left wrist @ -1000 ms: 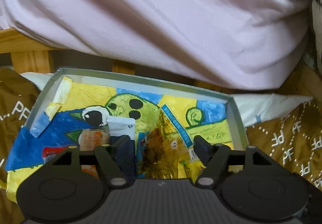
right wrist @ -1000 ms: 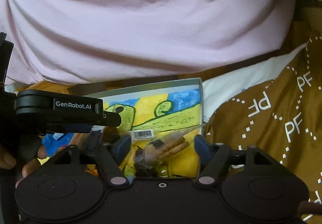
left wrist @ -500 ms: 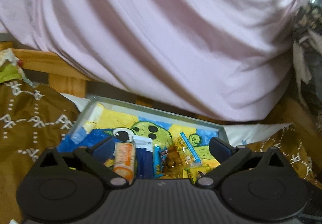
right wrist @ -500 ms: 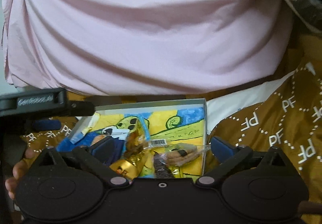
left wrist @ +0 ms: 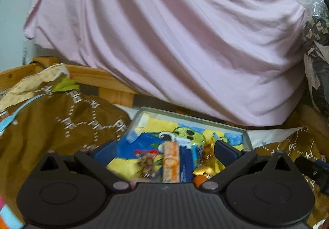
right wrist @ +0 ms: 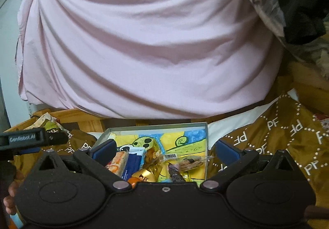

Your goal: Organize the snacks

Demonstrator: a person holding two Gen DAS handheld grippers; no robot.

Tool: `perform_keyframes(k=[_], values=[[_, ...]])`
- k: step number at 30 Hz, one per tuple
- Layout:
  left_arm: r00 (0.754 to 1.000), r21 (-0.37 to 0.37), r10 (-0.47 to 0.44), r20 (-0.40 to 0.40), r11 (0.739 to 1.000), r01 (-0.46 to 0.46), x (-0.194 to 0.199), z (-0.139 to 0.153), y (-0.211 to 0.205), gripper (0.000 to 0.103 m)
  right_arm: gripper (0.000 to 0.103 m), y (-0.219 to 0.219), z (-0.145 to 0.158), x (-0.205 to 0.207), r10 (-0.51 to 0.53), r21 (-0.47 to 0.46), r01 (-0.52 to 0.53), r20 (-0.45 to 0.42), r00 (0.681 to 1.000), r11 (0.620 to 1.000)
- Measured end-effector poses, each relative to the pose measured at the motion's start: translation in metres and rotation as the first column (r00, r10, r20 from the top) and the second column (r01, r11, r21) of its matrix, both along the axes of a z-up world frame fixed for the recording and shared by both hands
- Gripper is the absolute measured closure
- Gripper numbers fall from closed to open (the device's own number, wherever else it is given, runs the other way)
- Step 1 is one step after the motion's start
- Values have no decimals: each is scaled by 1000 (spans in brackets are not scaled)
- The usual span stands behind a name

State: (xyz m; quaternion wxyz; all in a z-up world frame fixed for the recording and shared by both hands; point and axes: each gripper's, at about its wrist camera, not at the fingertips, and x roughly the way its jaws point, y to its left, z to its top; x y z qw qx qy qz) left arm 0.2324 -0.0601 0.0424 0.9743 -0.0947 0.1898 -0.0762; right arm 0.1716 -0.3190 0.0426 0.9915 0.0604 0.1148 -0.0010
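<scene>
Both grippers have drawn back from the shallow box and its contents since a second ago, their jaws having just been opening. Left gripper and right gripper stand spread wide and empty, the snacks lying in the box beyond the blue pads, between them in view, untouched. Left view alone shows a nut packet; right view alone, a barcoded clear packet and a hand.
</scene>
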Motion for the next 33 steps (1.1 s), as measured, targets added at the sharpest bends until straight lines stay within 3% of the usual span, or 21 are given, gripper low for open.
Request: perform_keyframes(k=[17, 26, 33], values=[[1000, 90, -3, 23, 996, 1, -94, -13, 21, 0, 1, 22, -5, -83, -15, 10, 15, -8, 1000, 1000], [998, 113, -2, 56, 994, -5, -121, -9, 30, 0, 1, 34, -10, -112, -22, -7, 22, -6, 1000, 1000], [999, 95, 35, 28, 995, -37, -135, -15, 44, 0, 1, 44, -15, -131, -30, -20, 30, -8, 1000, 999]])
